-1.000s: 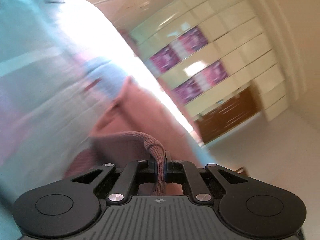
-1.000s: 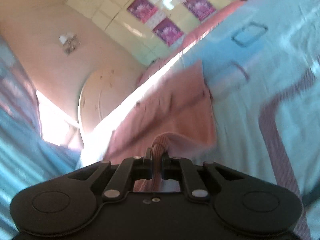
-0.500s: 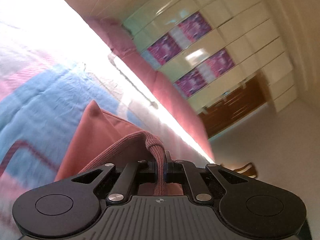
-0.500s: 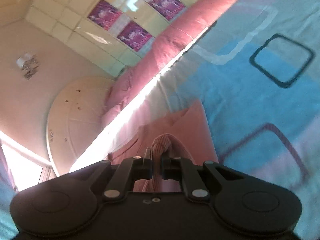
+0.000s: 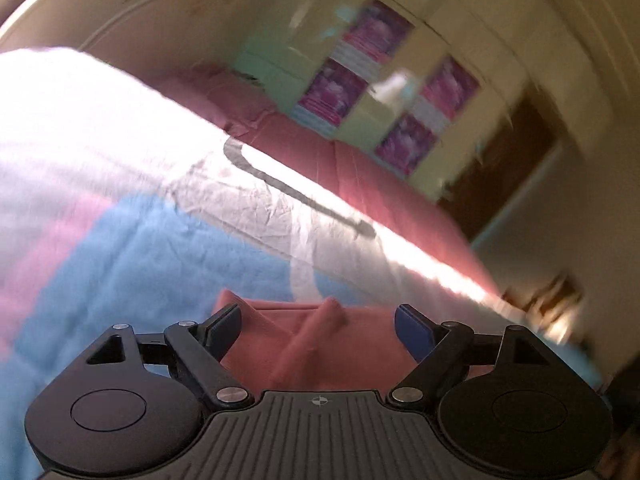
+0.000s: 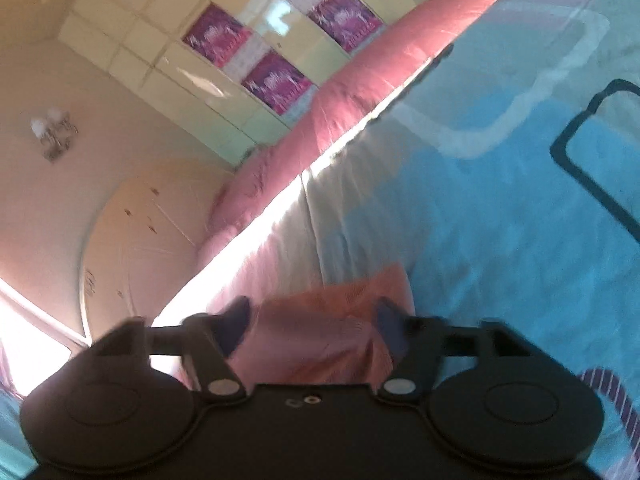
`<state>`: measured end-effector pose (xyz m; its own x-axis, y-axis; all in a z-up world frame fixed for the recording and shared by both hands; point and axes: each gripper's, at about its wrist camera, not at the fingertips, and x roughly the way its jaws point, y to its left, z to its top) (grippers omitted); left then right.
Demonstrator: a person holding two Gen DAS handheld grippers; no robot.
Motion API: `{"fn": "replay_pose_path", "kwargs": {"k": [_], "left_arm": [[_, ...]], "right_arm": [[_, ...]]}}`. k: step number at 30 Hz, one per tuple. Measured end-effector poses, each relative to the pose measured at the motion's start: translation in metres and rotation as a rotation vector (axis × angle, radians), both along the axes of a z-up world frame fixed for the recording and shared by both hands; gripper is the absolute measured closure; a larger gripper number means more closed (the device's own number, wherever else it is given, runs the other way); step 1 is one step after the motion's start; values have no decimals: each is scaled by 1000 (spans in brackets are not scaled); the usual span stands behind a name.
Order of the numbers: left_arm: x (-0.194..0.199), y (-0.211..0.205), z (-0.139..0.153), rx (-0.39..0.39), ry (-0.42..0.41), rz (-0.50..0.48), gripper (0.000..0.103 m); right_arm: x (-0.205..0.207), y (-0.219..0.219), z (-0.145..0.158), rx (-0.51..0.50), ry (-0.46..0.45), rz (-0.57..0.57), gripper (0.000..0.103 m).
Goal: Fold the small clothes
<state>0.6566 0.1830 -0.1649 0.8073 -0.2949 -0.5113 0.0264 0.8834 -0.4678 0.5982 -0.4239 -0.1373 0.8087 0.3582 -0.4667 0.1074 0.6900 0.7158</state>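
- The left gripper (image 5: 318,326) is seen with its jaws spread wide; nothing is held between the blue-padded fingers (image 5: 414,330).
- The pink garment (image 5: 316,344) is laid on the bedspread (image 5: 152,248) directly below and between the left fingers, with a raised fold running through its middle.
- In the left wrist view no contact between the pads and the cloth can be made out.
- The right gripper (image 6: 312,326) is likewise parted, its fingers blurred, and no cloth is clamped.
- From the right wrist view the pink garment (image 6: 320,332) is seen lying between the right fingers, its ribbed edge turned toward the far side.
- The bedspread (image 6: 480,220), patterned in blue, white and pink, is spread beneath the garment.
- A pink pillow (image 6: 352,100) is set along the far edge of the bed.
- A wardrobe (image 6: 240,60) with purple panels is seen behind the bed.
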Motion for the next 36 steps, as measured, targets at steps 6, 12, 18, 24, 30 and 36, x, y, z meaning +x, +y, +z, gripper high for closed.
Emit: {"fn": "replay_pose_path", "kwargs": {"k": [6,12,18,24,30,36], "left_arm": [[25,-29,-1,218,30,-141,30],[46,-68,-9,424,82,-282,51],[25,-82,6,492,-48,-277,95],[17,-55,23,377,-93,-113,95],[23,-60,28,379,-98,-106,95],[39,-70,1,460,-30,-93,95]], "right_arm": [[19,16,9,-288,33,130,57],[45,57,0,-584,84,296,66],[53,92,-2,-812,44,451,94],[37,78,19,-743,-89,260,95],[49,89,19,-780,-83,245,95],[64,92,-1,-805,-27,238,95]]}}
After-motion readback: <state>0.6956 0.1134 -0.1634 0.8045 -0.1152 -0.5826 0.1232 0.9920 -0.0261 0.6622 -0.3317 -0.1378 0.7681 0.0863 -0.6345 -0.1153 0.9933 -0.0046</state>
